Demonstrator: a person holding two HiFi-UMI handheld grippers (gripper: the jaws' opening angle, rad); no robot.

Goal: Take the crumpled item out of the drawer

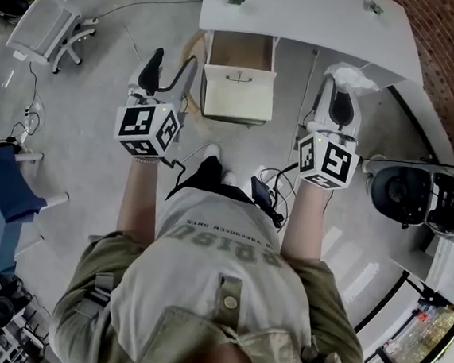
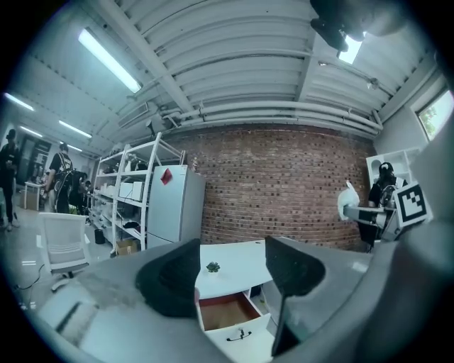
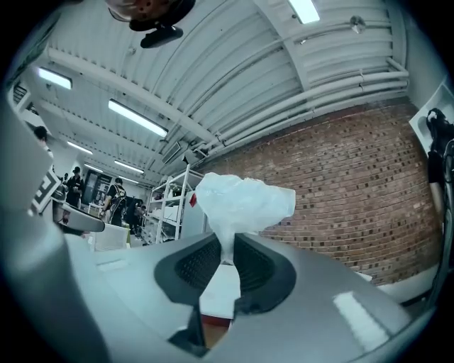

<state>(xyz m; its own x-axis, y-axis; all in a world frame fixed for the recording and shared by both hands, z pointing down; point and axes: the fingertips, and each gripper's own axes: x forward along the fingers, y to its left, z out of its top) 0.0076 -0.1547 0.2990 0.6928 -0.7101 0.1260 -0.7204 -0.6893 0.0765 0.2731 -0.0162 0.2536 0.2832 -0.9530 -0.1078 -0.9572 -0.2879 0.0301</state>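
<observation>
One crumpled item [image 3: 245, 202]; shirt lettering [image 1: 223, 239] illegible

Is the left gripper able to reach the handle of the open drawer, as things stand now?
Probably yes. The left gripper is open and empty, and nothing stands between it and the handle on the drawer; the right gripper holds the crumpled item aside.

Print on the person's shirt [image 1: 219, 265] seems to read "RISU", upside down; the smaller line is illegible.
</observation>
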